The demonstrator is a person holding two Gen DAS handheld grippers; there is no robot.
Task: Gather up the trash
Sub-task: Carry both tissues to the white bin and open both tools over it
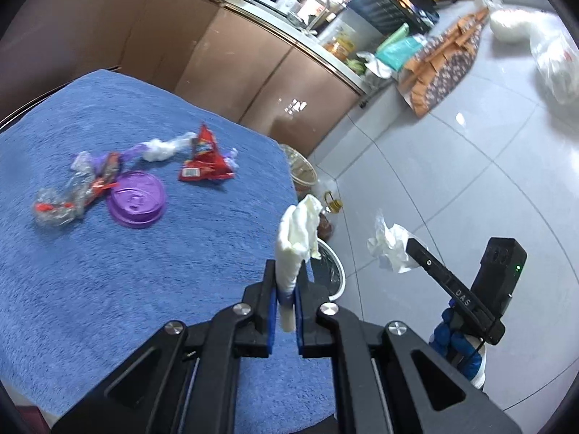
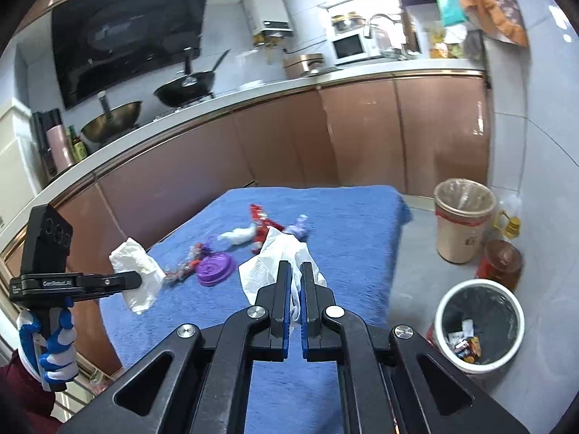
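Observation:
My left gripper (image 1: 288,271) is shut on a rolled white tissue (image 1: 297,229), held up over the right edge of the blue towel-covered table (image 1: 108,289). My right gripper (image 2: 296,267) is shut on a crumpled white tissue (image 2: 269,266) above the table's near end. Each gripper shows in the other's view: the right one (image 1: 410,244) with its tissue (image 1: 389,249) over the floor, the left one (image 2: 139,280) with its tissue (image 2: 135,271) off the table's left side. On the towel lie a red wrapper (image 1: 204,161), a purple lid (image 1: 136,199), a clear plastic wrapper (image 1: 65,199) and a white-and-purple wrapper (image 1: 159,148).
A white bin with a black liner (image 2: 479,325), holding some scraps, stands on the tiled floor right of the table. Behind it are a beige lined bin (image 2: 463,220) and oil bottles (image 2: 501,264). Brown kitchen cabinets (image 2: 362,130) run behind the table. Gloved hands hold both grippers.

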